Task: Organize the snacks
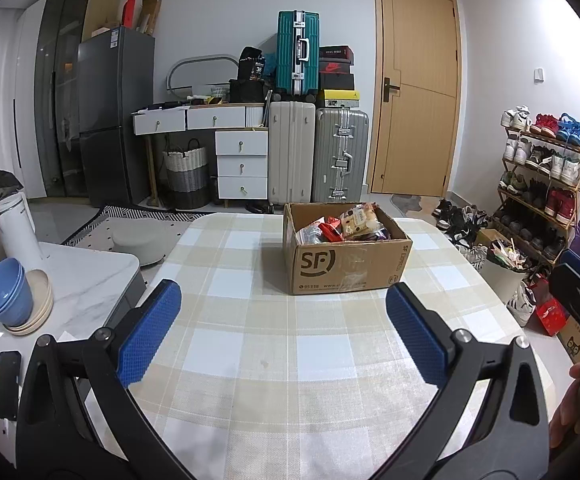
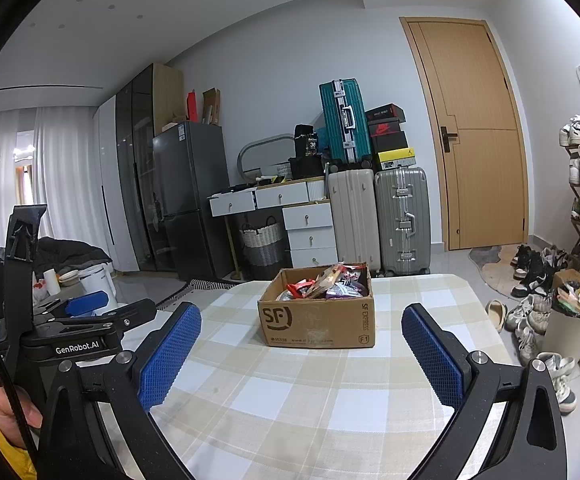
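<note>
Centre frame, a cardboard box (image 1: 346, 258) marked "SF" holds snack packets (image 1: 356, 222); both tongs, left gripper (image 1: 284, 330) and right gripper (image 2: 302, 354), gape released.

open cardboard box (image 1: 342, 264) upright on table, packed with snacks (image 1: 350, 224)

— Ahead of the wide-open left gripper (image 1: 284, 322): bare beige-and-white checked tablecloth (image 1: 250, 344), nothing lying on it up to the brown cardboard box of snack packets (image 1: 346, 256).

— Same for the spread right gripper (image 2: 302, 342). Only obstacle on the cloth: that box, open-topped, reachable from above. To the side, blue bowls stacked on beige plates (image 1: 10, 300), on the separate marble top.
</note>
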A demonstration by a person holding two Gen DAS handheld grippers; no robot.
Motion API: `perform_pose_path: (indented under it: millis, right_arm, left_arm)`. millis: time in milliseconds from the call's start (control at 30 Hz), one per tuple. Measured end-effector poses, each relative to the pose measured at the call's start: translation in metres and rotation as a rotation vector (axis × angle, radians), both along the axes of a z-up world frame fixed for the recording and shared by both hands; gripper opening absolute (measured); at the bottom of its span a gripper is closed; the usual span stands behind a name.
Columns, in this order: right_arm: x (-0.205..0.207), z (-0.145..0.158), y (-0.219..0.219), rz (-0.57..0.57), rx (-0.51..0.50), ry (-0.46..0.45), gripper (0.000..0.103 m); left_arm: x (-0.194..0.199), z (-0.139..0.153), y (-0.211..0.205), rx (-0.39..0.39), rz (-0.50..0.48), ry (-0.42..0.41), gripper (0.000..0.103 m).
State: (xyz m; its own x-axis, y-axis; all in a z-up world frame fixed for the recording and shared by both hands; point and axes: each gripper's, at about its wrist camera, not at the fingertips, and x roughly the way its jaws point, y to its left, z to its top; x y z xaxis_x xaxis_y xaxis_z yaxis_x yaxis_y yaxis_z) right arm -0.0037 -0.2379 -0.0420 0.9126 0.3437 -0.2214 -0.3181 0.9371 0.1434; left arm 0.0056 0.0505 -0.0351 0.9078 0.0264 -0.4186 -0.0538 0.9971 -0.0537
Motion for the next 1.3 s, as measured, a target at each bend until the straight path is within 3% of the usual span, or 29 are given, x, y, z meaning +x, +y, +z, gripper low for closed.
perform_pose_path:
  millis: [867, 1033, 1300]
  right_arm:
    - [-0.001, -0.013, 0.002, -0.008, 0.022, 0.026, 0.102]
    - [0.003, -0.021, 0.0, -0.006, 0.016, 0.056, 0.102]
    - [0.029, -0.05, -0.005, -0.023, 0.001, 0.159, 0.102]
  left_arm:
    - [-0.001, 0.003, 0.011, 0.019, 0.016, 0.0, 0.102]
    - [0.005, 0.001, 0.015, 0.009, 0.018, 0.032, 0.102]
    - [0.032, -0.027, 0.031, 0.01, 0.021, 0.083, 0.102]
